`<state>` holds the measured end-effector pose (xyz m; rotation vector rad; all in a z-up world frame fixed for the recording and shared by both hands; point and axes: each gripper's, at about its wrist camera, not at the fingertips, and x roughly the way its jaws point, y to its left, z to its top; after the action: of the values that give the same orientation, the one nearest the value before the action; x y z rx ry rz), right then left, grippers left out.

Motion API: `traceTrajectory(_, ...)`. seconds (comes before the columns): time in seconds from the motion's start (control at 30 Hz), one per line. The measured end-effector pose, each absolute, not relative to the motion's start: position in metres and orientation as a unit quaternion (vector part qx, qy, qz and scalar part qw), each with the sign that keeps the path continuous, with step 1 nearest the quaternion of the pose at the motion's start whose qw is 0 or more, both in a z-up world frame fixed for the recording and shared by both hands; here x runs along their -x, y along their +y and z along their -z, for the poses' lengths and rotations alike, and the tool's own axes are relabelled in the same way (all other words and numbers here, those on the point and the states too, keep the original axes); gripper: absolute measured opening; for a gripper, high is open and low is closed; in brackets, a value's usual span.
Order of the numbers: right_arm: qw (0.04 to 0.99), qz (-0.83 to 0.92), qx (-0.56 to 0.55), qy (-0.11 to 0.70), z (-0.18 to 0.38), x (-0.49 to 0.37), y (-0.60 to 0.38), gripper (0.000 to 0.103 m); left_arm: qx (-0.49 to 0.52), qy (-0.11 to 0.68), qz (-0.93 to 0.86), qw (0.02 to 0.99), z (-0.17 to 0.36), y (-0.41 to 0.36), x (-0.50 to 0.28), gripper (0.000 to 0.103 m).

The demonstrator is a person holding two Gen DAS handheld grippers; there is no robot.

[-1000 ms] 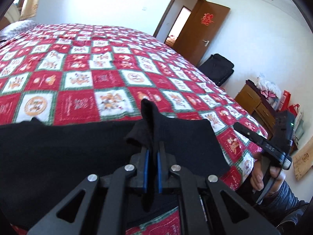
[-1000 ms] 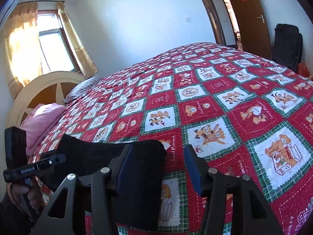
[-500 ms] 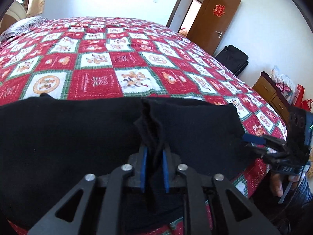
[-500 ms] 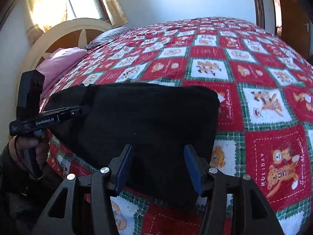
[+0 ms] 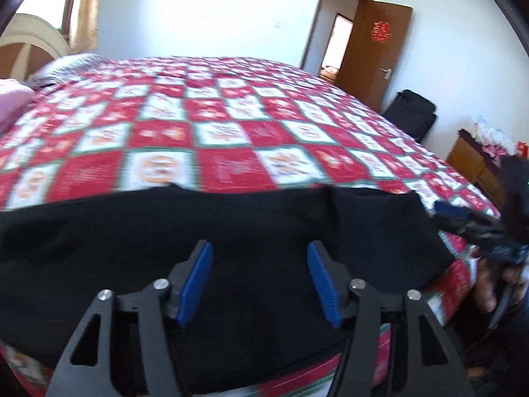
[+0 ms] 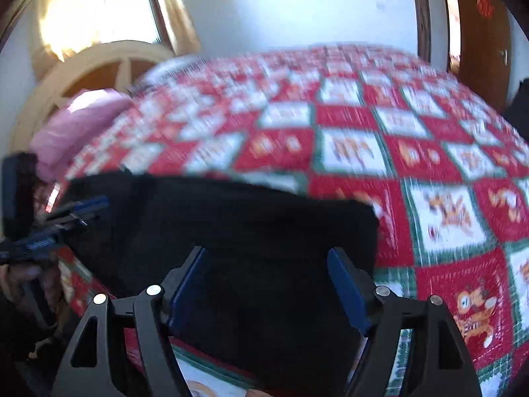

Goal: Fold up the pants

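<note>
Beyond the folded pants (image 5: pixel 251 231) the quilt (image 5: pixel 231 132) lies open; only a pink pillow (image 6: pixel 76 122) crowds its headboard end

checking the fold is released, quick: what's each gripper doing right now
Left gripper: jaws opening, nothing pinched; the black fabric pants lie flat on the red checked quilt beneath.
Right gripper: jaws opening, empty, over the pants.

Home bedroom. Large bed under red-green-white patchwork quilt (image 5: pixel 231 139) fills view. Arched cream headboard (image 6: pixel 99 66) at 10 o'clock in right wrist view, pink pillow (image 6: pixel 79 122) beside it, sunlit curtained window (image 6: pixel 99 6) above. Brown wooden door (image 5: pixel 373 56) ajar at 1 o'clock in left wrist view; dark suitcase (image 5: pixel 411 114) and wooden dresser (image 5: pixel 476 165) at 3 o'clock.
</note>
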<state>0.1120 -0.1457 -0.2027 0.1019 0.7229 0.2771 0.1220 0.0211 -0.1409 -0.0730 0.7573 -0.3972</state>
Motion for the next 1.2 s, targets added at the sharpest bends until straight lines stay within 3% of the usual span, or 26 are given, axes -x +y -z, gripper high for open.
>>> traceTrajectory(0.3,0.908,-0.252,0.016,0.335,0.198,-0.125,-0.022,0.076,0.045,0.360,0.054,0.930,0.144,0.134,-0.116,0.072)
traceTrajectory(0.5,0.909,-0.192,0.030,0.369,0.204,-0.147,0.001,0.076,0.074,0.366,-0.017,0.928,0.165,0.188,-0.118,0.072)
traceTrajectory(0.63,0.899,-0.114,0.110,0.409,0.213,-0.165,0.021,0.074,0.081,0.362,-0.023,0.928,0.177,0.197,-0.120,0.072)
traceTrajectory(0.7,0.898,-0.099,0.101,0.417,0.215,-0.172,0.018,0.060,0.066,0.357,-0.022,0.932,0.177,0.196,-0.119,0.072)
traceTrajectory(0.77,0.903,-0.094,0.063,0.415,0.211,-0.174,0.004,0.037,0.059,0.354,-0.021,0.933,0.176,0.198,-0.118,0.072)
traceTrajectory(0.83,0.914,-0.078,0.030,0.398,0.205,-0.168,-0.013,0.030,0.057,0.339,-0.028,0.938,0.171,0.206,-0.114,0.072)
traceTrajectory(0.97,0.920,-0.117,-0.051,0.372,0.195,-0.155,-0.037,0.033,0.069,0.328,-0.041,0.941,0.170,0.224,-0.113,0.076)
traceTrajectory(1.0,0.915,-0.138,-0.056,0.376,0.196,-0.155,-0.035,0.038,0.076,0.331,-0.044,0.940,0.172,0.229,-0.114,0.076)
traceTrajectory(1.03,0.908,-0.166,-0.056,0.381,0.199,-0.153,-0.029,0.056,0.083,0.334,-0.046,0.938,0.174,0.233,-0.114,0.076)
traceTrajectory(1.07,0.905,-0.184,-0.052,0.381,0.201,-0.150,-0.022,0.064,0.088,0.338,-0.049,0.936,0.177,0.237,-0.114,0.076)
traceTrajectory(1.2,0.908,-0.200,-0.019,0.369,0.206,-0.134,-0.004,0.064,0.097,0.345,-0.056,0.932,0.186,0.247,-0.115,0.077)
